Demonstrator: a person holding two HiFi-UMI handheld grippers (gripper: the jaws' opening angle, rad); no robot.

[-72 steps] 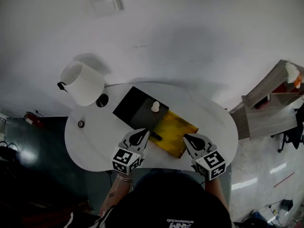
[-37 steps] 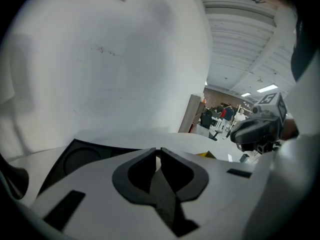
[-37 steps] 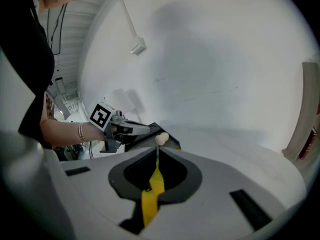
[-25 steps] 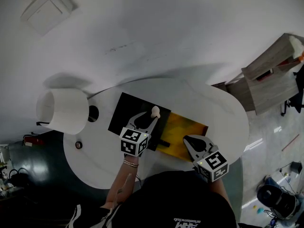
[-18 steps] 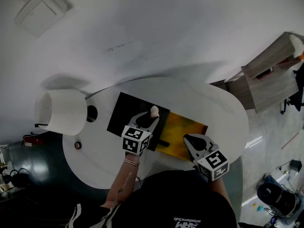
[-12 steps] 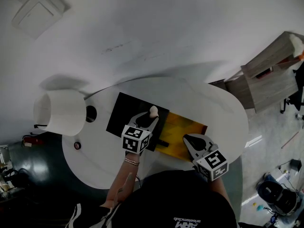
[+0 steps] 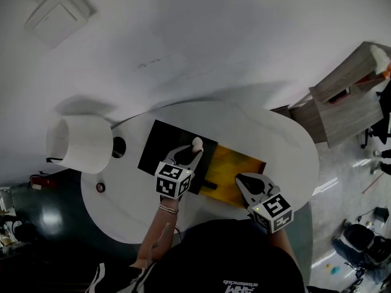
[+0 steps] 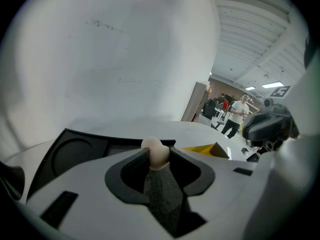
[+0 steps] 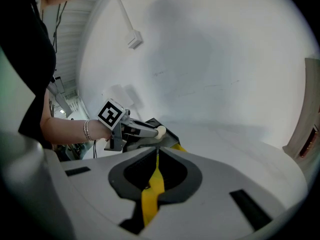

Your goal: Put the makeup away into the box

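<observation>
A cream makeup sponge [image 7: 197, 143] stands in the open black box [image 7: 160, 145] on the white table [image 7: 287, 151]. My left gripper [image 7: 190, 151] reaches over the box. Its jaws have just been closing, and the sponge [image 8: 155, 146] sits between the tips with the pads pressing on its lower part. My right gripper [image 7: 239, 177] is at the near right side, shut on the edge of the yellow lid [image 7: 235, 166]. In the right gripper view the yellow sheet [image 9: 152, 189] runs between the closed jaws, and the left gripper holds the sponge [image 9: 161, 131] beyond.
A white lamp shade [image 7: 79, 142] stands at the table's left, with a dark round hole [image 7: 118, 146] and a small ring [image 7: 101, 187] beside it. A wooden shelf unit [image 7: 348, 90] is off the table's right. People stand far behind in the left gripper view.
Since the earliest frame my left gripper has gone from the box's near edge forward to the sponge. Over the last second both grippers stay where they are.
</observation>
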